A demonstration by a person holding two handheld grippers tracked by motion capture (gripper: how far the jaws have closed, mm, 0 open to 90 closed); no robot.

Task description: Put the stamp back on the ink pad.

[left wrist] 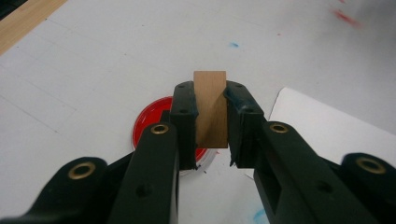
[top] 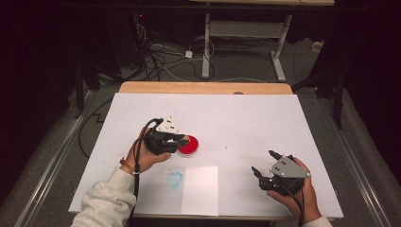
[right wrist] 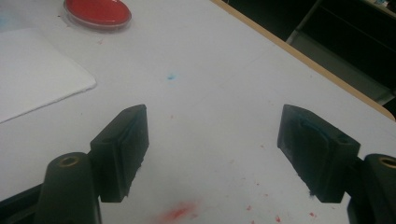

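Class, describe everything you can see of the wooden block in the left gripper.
The wooden block is a small, flat, light-brown piece with smooth faces and a square-cut top. It stands upright, clamped on both sides by the left gripper, its top rising past the fingertips. It hangs above the red ink dish; its lower end is hidden.

Right gripper [right wrist: 212,154] jaws gape over the paint-flecked table [right wrist: 224,70] (red dish [right wrist: 97,12] beyond).

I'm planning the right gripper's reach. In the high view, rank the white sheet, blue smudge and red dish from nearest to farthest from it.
From the right gripper:
1. White sheet, just to its left at the near edge.
2. Blue smudge, beyond the sheet's left edge.
3. Red dish, farther back and left, under the left gripper.
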